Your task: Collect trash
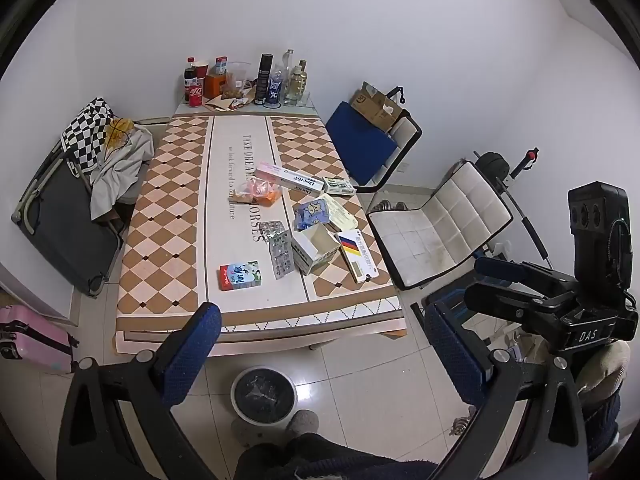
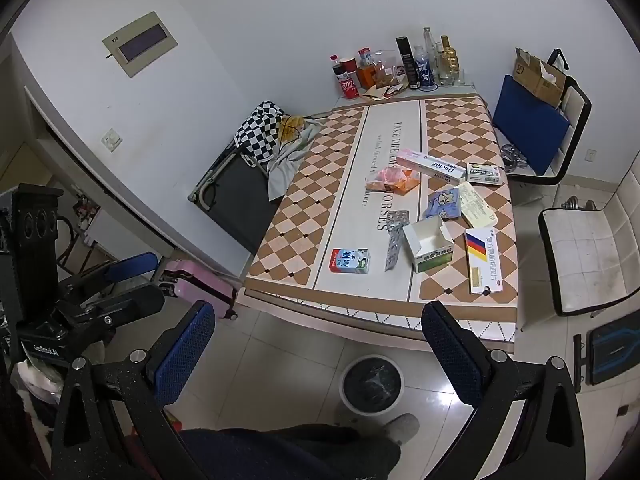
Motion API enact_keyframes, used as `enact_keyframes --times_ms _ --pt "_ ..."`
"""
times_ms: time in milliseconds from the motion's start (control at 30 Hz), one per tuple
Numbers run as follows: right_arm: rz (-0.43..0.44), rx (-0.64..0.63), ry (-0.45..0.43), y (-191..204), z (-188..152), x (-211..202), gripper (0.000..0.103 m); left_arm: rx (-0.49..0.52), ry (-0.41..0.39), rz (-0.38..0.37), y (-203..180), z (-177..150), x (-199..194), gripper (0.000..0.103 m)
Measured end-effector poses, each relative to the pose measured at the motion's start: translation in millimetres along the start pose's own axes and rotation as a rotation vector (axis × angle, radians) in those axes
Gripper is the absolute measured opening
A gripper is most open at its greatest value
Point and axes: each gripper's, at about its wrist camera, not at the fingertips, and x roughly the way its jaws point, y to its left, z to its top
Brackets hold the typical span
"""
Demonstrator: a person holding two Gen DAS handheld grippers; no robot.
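Trash lies on the patterned table [image 1: 256, 318] [image 2: 352, 314]: a milk carton [image 1: 240, 276] [image 2: 349, 261], blister packs [image 1: 281, 254] [image 2: 394, 240], an open white-green box [image 1: 316, 249] [image 2: 430, 248], a flag-striped box [image 1: 358, 255] [image 2: 484, 261], a blue tissue pack [image 1: 312, 212] [image 2: 442, 202], an orange wrapper [image 1: 260, 193] [image 2: 394, 180] and a toothpaste box [image 1: 290, 178] [image 2: 434, 166]. A black-lined bin [image 1: 264, 396] [image 2: 372, 384] stands on the floor before the table. My left gripper [image 1: 320, 346] [image 2: 136, 280] and right gripper [image 2: 320, 352] [image 1: 494, 284] hover open and empty above the floor, short of the table.
Bottles and cans [image 1: 244, 80] [image 2: 400, 66] crowd the table's far end. A white chair [image 1: 436, 228] [image 2: 588, 256] and a blue-cushioned chair [image 1: 364, 148] [image 2: 532, 128] stand right. A folding cot with clothes [image 1: 80, 184] and a pink suitcase [image 1: 32, 340] [image 2: 200, 286] stand left. A person's slippered foot [image 1: 304, 420] is beside the bin.
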Motion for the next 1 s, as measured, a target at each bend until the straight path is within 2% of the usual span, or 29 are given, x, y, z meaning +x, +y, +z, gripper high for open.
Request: enact_keyframes --times_ms 800,1000 --pt "0.007 0.007 0.005 7.5 3.6 7.2 0.103 0.0 0.004 0.002 -0.2 -0.9 1.3 0.103" --pt "0.003 0.017 0.007 9.7 2.8 13.2 0.103 0.001 0.009 0.008 5.7 -10.0 0.0 0.103"
